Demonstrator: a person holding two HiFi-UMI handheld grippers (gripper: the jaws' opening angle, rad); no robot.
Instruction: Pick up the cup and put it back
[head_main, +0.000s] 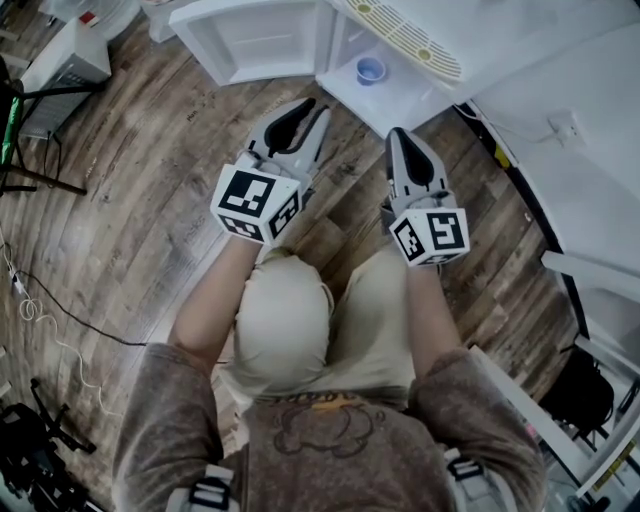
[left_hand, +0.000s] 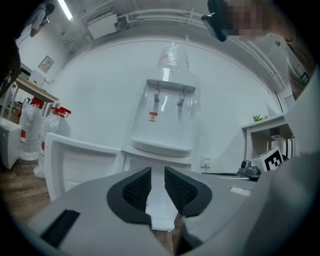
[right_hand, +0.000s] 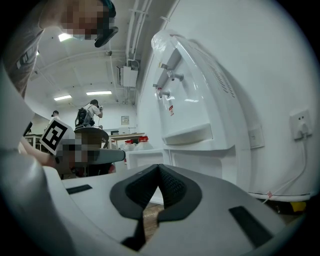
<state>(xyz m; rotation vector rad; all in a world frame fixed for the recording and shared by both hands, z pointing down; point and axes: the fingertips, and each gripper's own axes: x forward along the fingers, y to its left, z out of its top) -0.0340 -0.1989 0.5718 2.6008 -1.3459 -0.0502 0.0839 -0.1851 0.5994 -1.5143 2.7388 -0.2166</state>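
- Blue cup (head_main: 370, 69) stands on a white shelf (head_main: 400, 95) at the foot of the water dispenser (left_hand: 165, 117), at our twelve o'clock, well apart from both grippers.
- We hold the left gripper (head_main: 316, 106) with its jaws slightly spread and nothing between them.
- Our right gripper (head_main: 397, 132) has its jaws pressed together, empty.
- Both hover over the wooden floor (head_main: 150, 150).

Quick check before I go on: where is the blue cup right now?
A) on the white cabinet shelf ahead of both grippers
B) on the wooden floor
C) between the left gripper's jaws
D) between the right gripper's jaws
A: in the head view the cup stands on the white shelf, beyond the left gripper and right gripper, both empty.
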